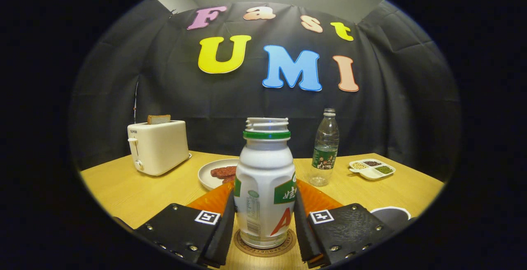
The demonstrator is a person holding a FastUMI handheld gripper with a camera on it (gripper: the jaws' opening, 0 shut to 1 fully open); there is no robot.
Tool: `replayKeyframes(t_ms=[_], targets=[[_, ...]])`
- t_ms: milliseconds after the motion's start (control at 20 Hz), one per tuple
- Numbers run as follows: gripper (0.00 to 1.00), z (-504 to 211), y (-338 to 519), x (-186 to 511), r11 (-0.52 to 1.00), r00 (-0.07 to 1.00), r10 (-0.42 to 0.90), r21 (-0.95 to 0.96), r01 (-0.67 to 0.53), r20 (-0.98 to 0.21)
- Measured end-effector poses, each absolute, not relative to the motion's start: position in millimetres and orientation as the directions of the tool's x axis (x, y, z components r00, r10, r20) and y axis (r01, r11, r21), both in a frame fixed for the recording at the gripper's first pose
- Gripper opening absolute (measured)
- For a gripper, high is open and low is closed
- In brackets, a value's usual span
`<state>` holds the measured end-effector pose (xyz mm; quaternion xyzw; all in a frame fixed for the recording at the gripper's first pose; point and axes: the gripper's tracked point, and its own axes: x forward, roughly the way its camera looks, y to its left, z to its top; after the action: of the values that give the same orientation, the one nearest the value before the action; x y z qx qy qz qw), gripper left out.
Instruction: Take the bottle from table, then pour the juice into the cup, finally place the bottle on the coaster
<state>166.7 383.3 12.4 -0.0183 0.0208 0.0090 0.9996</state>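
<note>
The bottle (265, 187) stands upright on the coaster (265, 243), low in the centre of the frame, between the two fingers (224, 224). It is a squat white plastic bottle with a rounded shoulder, a green neck ring and a ribbed open mouth with no cap. Its label carries green patches, a panel of fine print too small to read, and a large red letter "A". The coaster is a flat round disc, brown, with lettering around its rim that I cannot make out; the bottle covers most of it.

The gripper (264, 226) has its jaws set on either side of the bottle, very close to its walls. Whether they press on it or have just let go, I cannot tell. Each finger mount is dark, riveted and bears a small square marker.

Behind the bottle an orange ribbed thing (317, 200) peeks out on both sides, largely hidden. At lower right the rim of a cup (391, 212) is cut off by a finger mount.

The surface (136, 192) is pale wood grain. At left sits a cream, glossy toaster (158, 146), marked "SUPOR", with a slice of bread (159, 119) sticking up. A white plate (212, 173) holds something reddish-brown. Right of centre stands a clear, ridged plastic water bottle (325, 148), nearly empty, its green label unreadable. Further right is a white divided dish (371, 168) with small grains.
</note>
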Motion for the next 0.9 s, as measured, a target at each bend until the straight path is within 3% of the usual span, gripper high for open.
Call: replayKeyframes(t_ms=[100,250,350,400,900], targets=[[0.65,12.9,381.4,165.0,1.0,0.999,0.017,-0.018,-0.017,-0.038],[0.73,16.9,383.5,165.0,1.0,0.999,0.029,0.003,-0.029,-0.025],[0.95,23.3,380.0,163.1,1.0,1.0,0.019,0.001,-0.019,-0.013],[0.98,26.7,379.9,162.5,1.0,1.0,0.017,0.004,-0.017,-0.007],[0.99,58.5,381.6,126.4,0.998,0.999,0.051,0.022,-0.052,0.014]])
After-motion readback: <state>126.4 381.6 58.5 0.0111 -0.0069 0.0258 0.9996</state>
